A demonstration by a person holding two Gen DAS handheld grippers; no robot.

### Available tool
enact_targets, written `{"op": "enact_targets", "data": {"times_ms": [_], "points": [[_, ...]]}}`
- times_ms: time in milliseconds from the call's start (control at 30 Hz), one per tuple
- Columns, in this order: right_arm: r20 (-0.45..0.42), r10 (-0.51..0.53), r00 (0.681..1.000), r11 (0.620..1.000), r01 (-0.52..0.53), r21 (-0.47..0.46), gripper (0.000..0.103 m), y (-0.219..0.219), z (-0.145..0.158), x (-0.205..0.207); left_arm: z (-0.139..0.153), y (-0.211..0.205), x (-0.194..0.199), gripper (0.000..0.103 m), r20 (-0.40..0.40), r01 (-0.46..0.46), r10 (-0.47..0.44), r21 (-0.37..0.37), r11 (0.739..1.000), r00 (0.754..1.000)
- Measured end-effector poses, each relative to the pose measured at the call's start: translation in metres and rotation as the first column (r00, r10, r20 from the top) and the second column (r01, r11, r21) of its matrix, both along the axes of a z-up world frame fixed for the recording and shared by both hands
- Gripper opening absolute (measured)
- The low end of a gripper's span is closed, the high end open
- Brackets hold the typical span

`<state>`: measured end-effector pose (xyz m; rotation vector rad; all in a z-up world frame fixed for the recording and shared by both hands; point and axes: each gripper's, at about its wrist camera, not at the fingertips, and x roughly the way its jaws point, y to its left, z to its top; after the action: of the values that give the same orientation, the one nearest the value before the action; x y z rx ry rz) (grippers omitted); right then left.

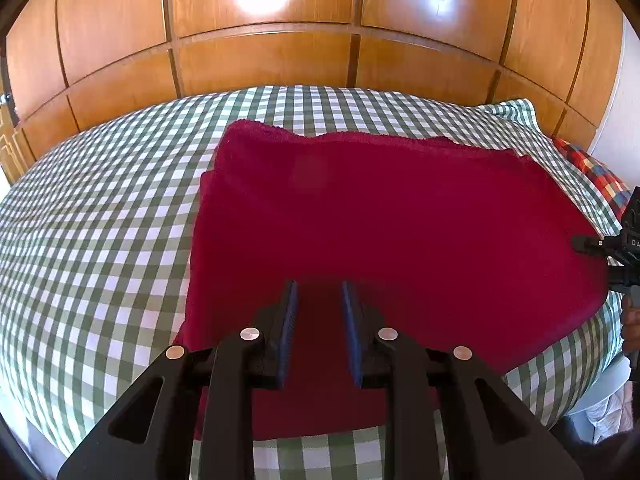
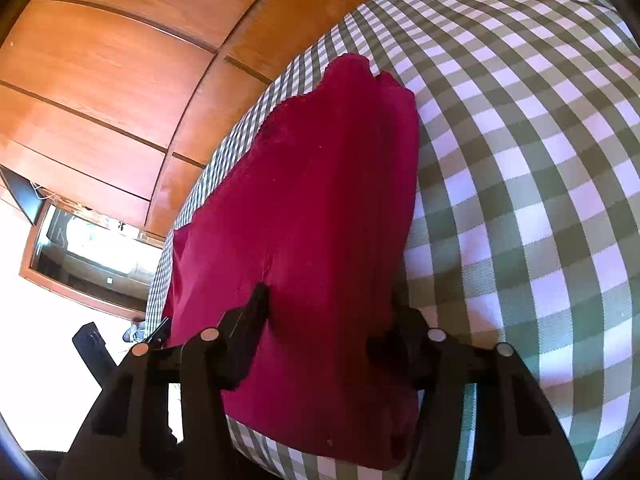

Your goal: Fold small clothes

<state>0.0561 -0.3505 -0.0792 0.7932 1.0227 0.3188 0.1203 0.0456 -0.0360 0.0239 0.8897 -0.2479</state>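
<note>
Red cloth point(image 1: 380, 216) spread flat on the checked bed point(image 1: 100, 220), long axis running left to right across the left wrist view. Left tongs point(image 1: 319, 300) hovering over its near edge, parted, grasping nothing. Right tongs point(image 2: 328, 304) at the cloth's right end, straddling the fabric; clenched or not, cannot tell. Looks like the right end folds over toward the left.

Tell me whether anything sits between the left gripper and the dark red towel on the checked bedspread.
Nothing visible does. The left gripper hangs open directly over the dark red terry towel, with only bare towel showing between its blue-padded fingers. The green-and-white checked bedspread around it carries nothing else nearby.
</note>
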Motion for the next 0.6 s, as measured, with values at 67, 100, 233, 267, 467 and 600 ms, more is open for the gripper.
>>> {"op": "enact_targets", "data": {"times_ms": [67, 100, 233, 267, 467, 600], "points": [[-0.003, 0.0, 1.0, 1.0, 0.0, -0.008, 0.048, 0.0001, -0.0009, 0.0002, -0.0003, -0.0001, -0.0019, 0.021, -0.002, -0.003, 0.003, -0.003, 1.0, 1.0], [-0.004, 0.001, 1.0, 1.0, -0.001, -0.014, 0.046, 0.0005, -0.001, -0.0004, -0.0013, -0.0003, -0.0031, 0.021, -0.003, -0.003, 0.003, -0.003, 1.0, 1.0], [-0.002, 0.005, 1.0, 0.999, -0.005, -0.033, 0.041, 0.0, -0.0019, -0.0038, -0.0032, -0.0012, -0.0031, 0.021, -0.004, -0.006, 0.006, -0.01, 1.0, 1.0], [-0.002, 0.006, 1.0, 0.999, -0.006, -0.037, 0.041, 0.0004, -0.0016, -0.0043, -0.0035, -0.0011, -0.0036, 0.021, -0.004, -0.007, 0.007, -0.013, 1.0, 1.0], [-0.002, -0.003, 1.0, 0.999, 0.003, -0.04, 0.041, 0.0064, -0.0028, 0.0011, -0.0061, -0.0001, -0.0039, 0.021, -0.01, -0.007, 0.007, -0.019, 1.0, 1.0], [-0.006, -0.009, 1.0, 0.999, 0.008, -0.048, 0.041, 0.0083, -0.0018, 0.0035, -0.0064, 0.0007, -0.0049, 0.021, -0.014, -0.013, 0.012, -0.029, 1.0, 1.0]]}}
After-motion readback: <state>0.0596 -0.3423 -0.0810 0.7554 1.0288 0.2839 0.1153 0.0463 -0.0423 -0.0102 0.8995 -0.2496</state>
